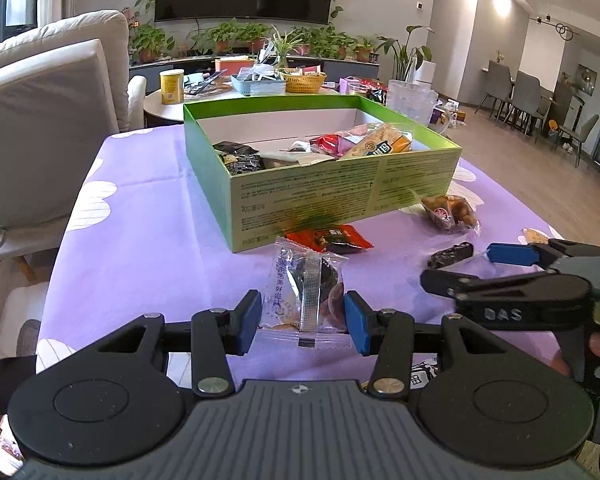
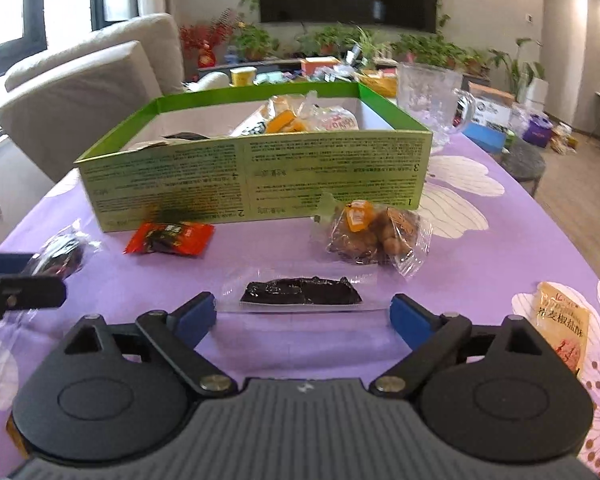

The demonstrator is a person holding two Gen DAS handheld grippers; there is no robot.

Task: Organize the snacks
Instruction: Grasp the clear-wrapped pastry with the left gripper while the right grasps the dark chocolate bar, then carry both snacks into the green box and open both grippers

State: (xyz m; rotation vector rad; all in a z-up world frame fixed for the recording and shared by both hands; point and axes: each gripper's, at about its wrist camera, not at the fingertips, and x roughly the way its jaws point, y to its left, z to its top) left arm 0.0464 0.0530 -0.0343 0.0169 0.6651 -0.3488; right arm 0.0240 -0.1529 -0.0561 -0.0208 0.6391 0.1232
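A green box [image 1: 300, 188] [image 2: 252, 176] with several snack packs inside stands on the purple tablecloth. My left gripper [image 1: 303, 322] is shut on a clear-wrapped pastry pack [image 1: 304, 292], which also shows at the left of the right wrist view [image 2: 60, 254]. My right gripper [image 2: 302, 316] is open, its blue pads either side of a clear pack with a dark bar [image 2: 300, 290] [image 1: 450, 255] lying on the cloth. A red pack [image 1: 328, 238] [image 2: 170, 238] and a bag of brown nuts [image 1: 452, 212] [image 2: 376, 232] lie in front of the box.
A yellow-orange pack [image 2: 564, 328] lies at the right on the cloth. A clear glass jug [image 2: 428, 96] [image 1: 410, 100] stands behind the box. A beige sofa [image 1: 48, 120] is at the left. A cluttered round table [image 1: 172, 108] stands beyond.
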